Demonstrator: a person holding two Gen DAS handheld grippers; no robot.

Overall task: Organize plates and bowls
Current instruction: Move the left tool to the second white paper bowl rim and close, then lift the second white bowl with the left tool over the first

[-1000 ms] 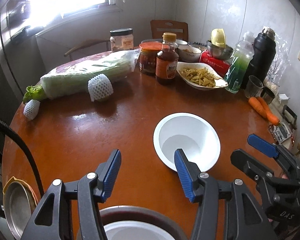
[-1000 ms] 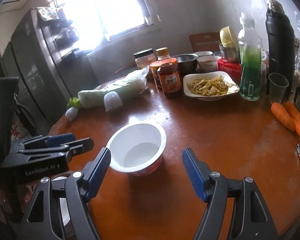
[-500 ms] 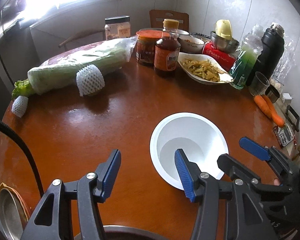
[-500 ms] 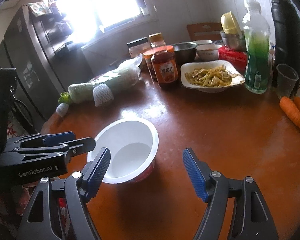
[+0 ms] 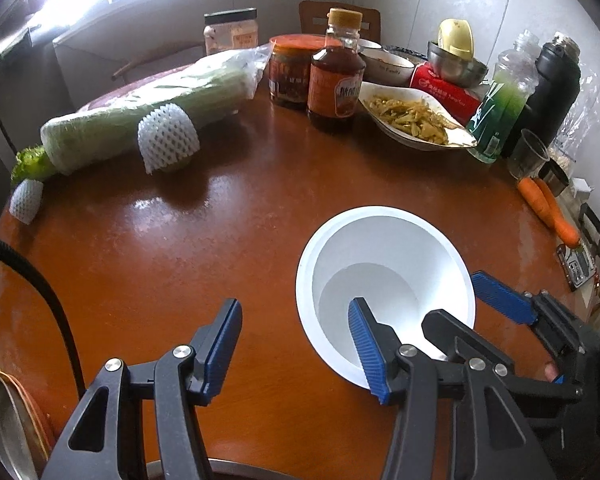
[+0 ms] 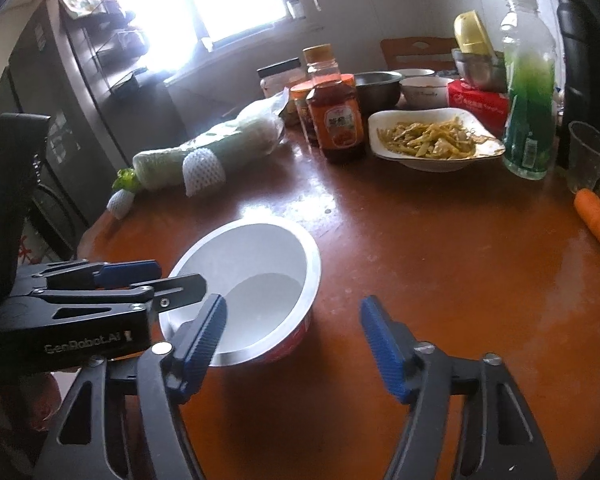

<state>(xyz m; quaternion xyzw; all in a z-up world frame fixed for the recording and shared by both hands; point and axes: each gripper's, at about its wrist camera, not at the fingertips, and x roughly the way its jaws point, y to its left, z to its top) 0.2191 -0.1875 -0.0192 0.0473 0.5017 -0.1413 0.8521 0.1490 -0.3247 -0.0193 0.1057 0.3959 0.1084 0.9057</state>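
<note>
the white bowl [image 5: 384,280] sits near the table's [image 5: 180,240] near edge. left gripper [image 5: 296,344] jaws spread, one finger inside it; right gripper [image 6: 292,344] jaws, just narrowed, straddle its rim unpinched.

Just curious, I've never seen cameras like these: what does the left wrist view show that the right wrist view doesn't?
Only the left wrist view shows a metal dish past the table's left edge and a dark rounded rim at the bottom.

Only the right wrist view shows the dark fridge and the white bowl's red outer band.

Both show the white bowl, sauce bottle, food plate, carrots, wrapped cabbage and both hand-held grippers.
</note>
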